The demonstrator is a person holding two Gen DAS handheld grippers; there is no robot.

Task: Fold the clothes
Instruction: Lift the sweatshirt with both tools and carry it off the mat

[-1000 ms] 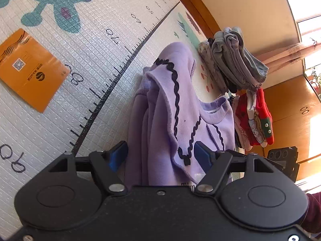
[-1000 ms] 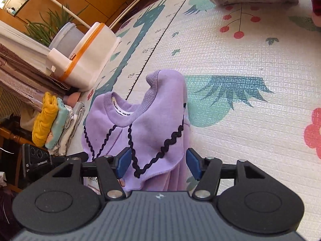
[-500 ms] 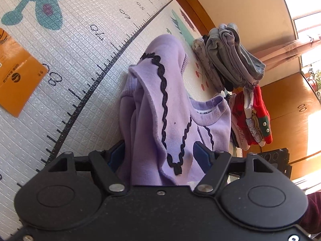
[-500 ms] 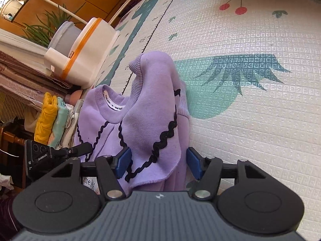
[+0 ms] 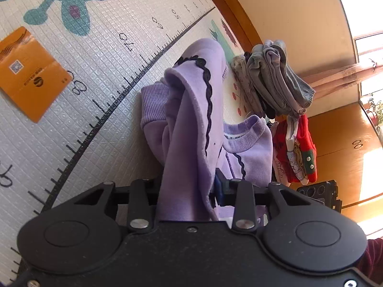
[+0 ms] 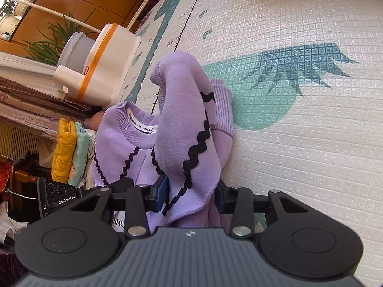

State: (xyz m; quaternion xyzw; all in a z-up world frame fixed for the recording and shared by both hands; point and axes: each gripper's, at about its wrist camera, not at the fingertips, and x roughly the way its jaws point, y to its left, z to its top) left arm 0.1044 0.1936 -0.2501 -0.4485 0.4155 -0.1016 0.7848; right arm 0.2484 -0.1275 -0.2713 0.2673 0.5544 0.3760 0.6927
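- Left wrist view, far left: an orange card lies flat on the play mat, left of the printed ruler line.
- Middle: the left gripper is clamped on a fold of the purple sweater; the cloth fills the gap between the fingers, and only the blue pad of the right-hand finger shows.
- The sweater lies on the mat just right of the ruler line, bunched and raised at the near end, its black wavy trim running along the lifted fold and its neckline to the right.
- Right: a grey stack of folded clothes sits at the far edge of the mat, with red clothes nearer, beside the sweater.
- Right wrist view, left: a white tub with an orange band stands at the mat's edge, and folded yellow and mint clothes are stacked below it.
- Middle: the right gripper is closed on another fold of the sweater, blue pads pressing the cloth from both sides.
- The held fold hangs over the fingers, the neckline label to its left.
- Right: bare mat with a teal pineapple print, touching the sweater's cuff.
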